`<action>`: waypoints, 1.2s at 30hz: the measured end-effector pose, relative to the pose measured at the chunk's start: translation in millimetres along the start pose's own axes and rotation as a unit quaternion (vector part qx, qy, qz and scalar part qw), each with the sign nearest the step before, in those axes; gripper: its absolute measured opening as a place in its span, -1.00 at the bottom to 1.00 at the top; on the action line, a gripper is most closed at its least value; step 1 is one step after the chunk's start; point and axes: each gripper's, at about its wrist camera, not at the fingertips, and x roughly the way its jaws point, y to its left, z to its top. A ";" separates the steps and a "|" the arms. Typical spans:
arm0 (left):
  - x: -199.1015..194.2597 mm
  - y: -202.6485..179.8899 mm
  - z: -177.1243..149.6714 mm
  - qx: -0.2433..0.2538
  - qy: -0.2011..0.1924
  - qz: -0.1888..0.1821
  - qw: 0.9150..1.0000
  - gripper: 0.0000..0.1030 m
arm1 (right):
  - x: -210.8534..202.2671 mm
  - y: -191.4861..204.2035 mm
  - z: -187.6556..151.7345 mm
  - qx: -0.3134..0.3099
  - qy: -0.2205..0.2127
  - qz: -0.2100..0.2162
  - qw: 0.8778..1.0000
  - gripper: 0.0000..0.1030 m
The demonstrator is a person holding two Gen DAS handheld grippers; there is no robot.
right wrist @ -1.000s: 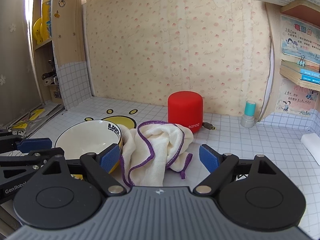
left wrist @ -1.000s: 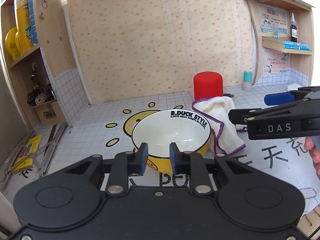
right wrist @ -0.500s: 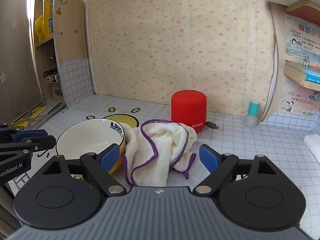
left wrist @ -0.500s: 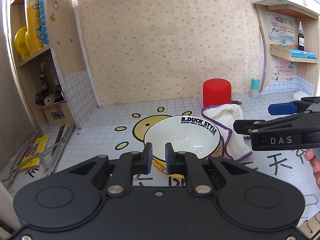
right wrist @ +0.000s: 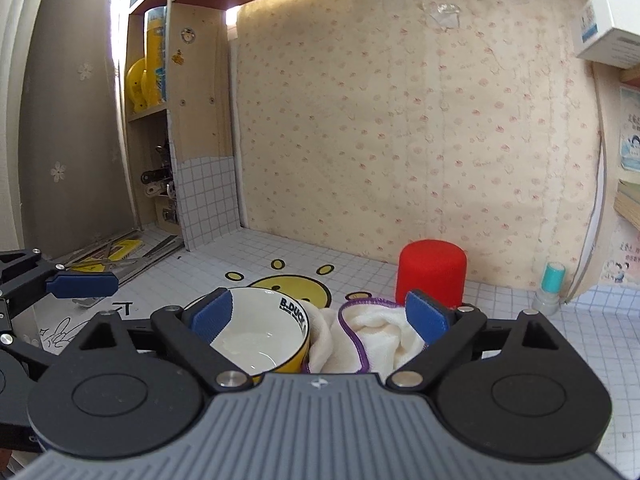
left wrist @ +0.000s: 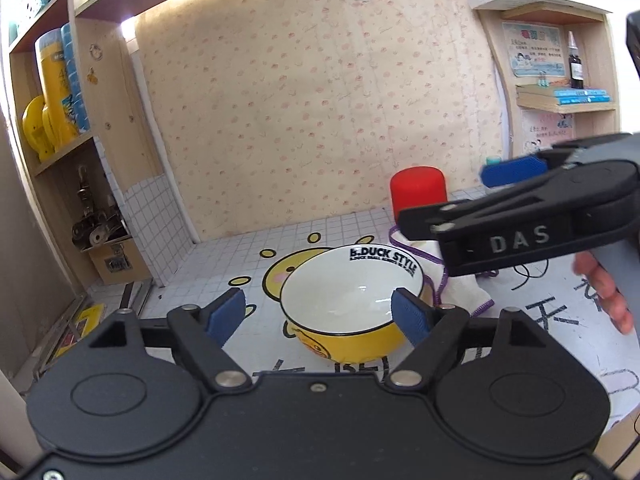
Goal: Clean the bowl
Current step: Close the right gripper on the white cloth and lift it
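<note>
A yellow bowl (left wrist: 352,292) with a white inside stands upright on the tiled counter, on a duck sticker. A white cloth with purple edging (left wrist: 460,296) lies bunched against its right side. My left gripper (left wrist: 318,316) is just in front of the bowl, its jaws opening wide with the bowl framed between the blue pads and no pad pressing on it. My right gripper (right wrist: 319,316) hovers over the bowl's (right wrist: 260,340) right rim and the cloth (right wrist: 380,332), its jaws opening too and holding nothing. One of its fingers (left wrist: 500,236) crosses the left wrist view above the cloth.
A red cylindrical speaker (right wrist: 432,276) stands behind the cloth near the back wall, with a small teal-capped bottle (right wrist: 550,288) to its right. Wooden shelves (left wrist: 60,152) rise on the left, with metal tools (right wrist: 116,256) below. A person's fingers (left wrist: 604,292) show at right.
My left jaws went from shut to wide apart. The right gripper now sits higher and larger in the left wrist view, and its jaws spread a little more. Bowl and cloth stayed put.
</note>
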 end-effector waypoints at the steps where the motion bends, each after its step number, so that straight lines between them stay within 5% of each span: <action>1: 0.1 -1.9 0.0 0.005 0.001 0.001 1.000 0.62 | 1.2 0.5 1.8 0.000 0.001 0.005 1.000 0.85; 4: 0.5 -2.2 0.0 0.002 0.002 -0.007 1.000 0.62 | 4.1 -0.3 7.8 0.012 0.012 0.041 0.999 0.83; 6: 0.8 -0.6 0.4 -0.004 0.001 -0.014 1.000 0.62 | 2.7 -0.9 11.3 0.023 -0.001 0.078 0.997 0.59; 8: 0.5 0.2 0.5 -0.004 -0.001 -0.019 1.000 0.59 | 5.2 5.3 15.6 0.003 0.005 0.080 0.997 -0.37; 10: 0.1 0.4 0.2 -0.002 -0.005 -0.024 1.000 0.47 | 8.1 11.6 19.2 -0.020 0.014 0.077 0.997 -0.87; 12: 1.6 -0.1 -0.2 0.002 -0.001 -0.032 0.999 0.13 | 9.8 14.1 20.3 -0.032 0.019 0.085 0.996 -0.91; 14: 7.2 -0.4 -0.4 0.000 0.019 -0.042 0.999 -0.64 | 8.9 15.5 20.5 -0.032 0.022 0.110 0.993 -1.00; 22: 7.4 2.1 -4.3 -0.005 0.015 -0.042 0.999 -0.72 | 4.6 12.4 16.6 -0.022 0.018 0.106 0.994 -0.92; 24: 6.6 4.3 -4.1 -0.005 0.014 -0.042 0.999 -0.41 | 4.6 7.6 15.9 -0.024 0.022 0.095 0.995 -0.65; 26: 6.2 8.3 -3.5 -0.010 0.010 -0.038 0.999 0.69 | 5.1 3.6 14.3 -0.032 0.025 0.076 0.996 0.18; 29: -0.1 13.6 -3.6 -0.009 -0.016 -0.022 1.000 0.75 | 5.3 -3.9 10.1 -0.038 0.025 0.055 0.997 0.54; 36: 9.9 29.9 -1.3 -0.039 -0.001 -0.029 0.999 0.75 | 18.5 -18.7 5.4 -0.028 0.054 0.035 0.998 0.54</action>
